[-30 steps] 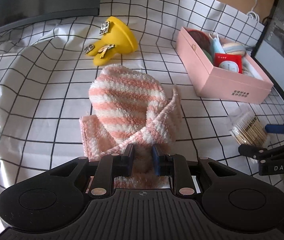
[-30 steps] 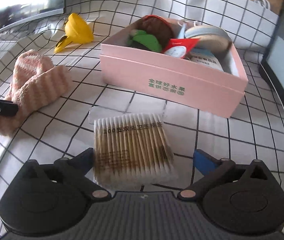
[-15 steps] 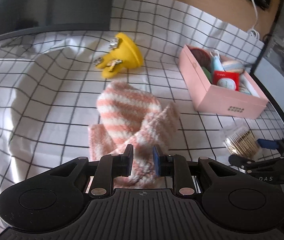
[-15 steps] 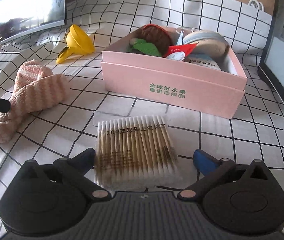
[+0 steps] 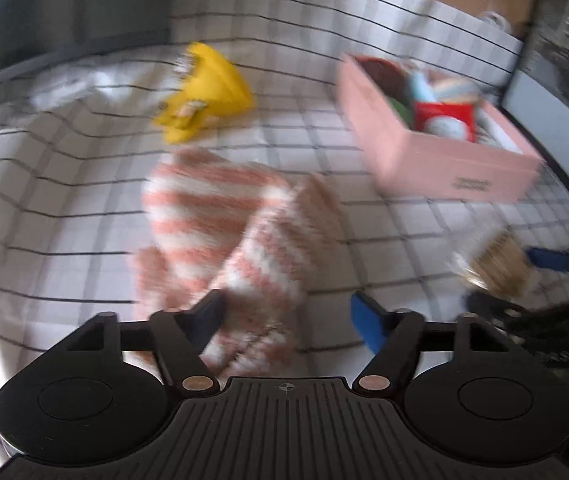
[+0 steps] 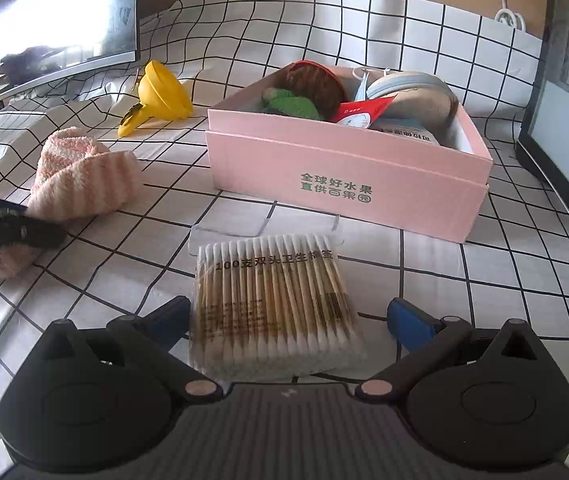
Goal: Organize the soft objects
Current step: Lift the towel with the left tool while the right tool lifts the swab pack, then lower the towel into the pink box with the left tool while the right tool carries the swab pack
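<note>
Left wrist view is coming through motion-blurred; the left gripper [image 5: 286,308] is hovering with jaws spread wide over the near end of the pink-striped fuzzy towel [image 5: 224,236], which is lying bunched on the checkered cloth [image 5: 64,184], probably not gripped. Right wrist view is sharp: the right gripper [image 6: 288,316] is sitting low with jaws apart either side of a cotton swab pack [image 6: 272,300], not pinching it. Only this view is showing the green lettering on the pink box [image 6: 344,184], which is holding soft items. A yellow funnel [image 6: 164,96] is lying beyond the towel.
</note>
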`<action>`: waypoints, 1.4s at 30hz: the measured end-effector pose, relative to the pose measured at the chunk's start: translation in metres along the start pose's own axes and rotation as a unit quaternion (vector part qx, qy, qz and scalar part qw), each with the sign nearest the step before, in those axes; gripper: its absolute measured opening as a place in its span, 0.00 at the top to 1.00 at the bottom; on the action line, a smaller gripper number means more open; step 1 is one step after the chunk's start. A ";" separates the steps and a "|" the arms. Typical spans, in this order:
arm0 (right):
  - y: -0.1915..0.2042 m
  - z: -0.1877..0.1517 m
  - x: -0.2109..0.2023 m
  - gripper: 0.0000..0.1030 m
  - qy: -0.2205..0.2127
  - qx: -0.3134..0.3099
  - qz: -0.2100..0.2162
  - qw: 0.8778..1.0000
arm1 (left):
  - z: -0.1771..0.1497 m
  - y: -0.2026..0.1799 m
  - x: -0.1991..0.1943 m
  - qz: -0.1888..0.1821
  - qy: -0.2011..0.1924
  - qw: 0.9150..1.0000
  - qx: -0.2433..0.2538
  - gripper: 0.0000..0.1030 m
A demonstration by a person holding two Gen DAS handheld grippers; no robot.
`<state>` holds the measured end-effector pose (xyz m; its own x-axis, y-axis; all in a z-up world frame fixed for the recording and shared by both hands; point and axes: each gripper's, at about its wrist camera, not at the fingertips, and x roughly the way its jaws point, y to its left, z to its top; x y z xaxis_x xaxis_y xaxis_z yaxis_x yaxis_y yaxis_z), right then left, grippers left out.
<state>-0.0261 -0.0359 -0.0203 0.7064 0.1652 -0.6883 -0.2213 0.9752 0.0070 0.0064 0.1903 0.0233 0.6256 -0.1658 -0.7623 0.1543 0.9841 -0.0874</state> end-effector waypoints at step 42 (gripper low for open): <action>-0.014 0.023 -0.077 0.30 -0.025 -0.038 0.013 0.999 | 0.059 0.052 -0.159 -0.092 -0.180 0.979 -0.017 0.75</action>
<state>-0.0618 -0.0588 0.0487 0.7322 0.1995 -0.6512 -0.2891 0.9568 -0.0319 -0.0396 0.2642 0.1777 0.8196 -0.3461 -0.4566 0.2684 0.9360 -0.2277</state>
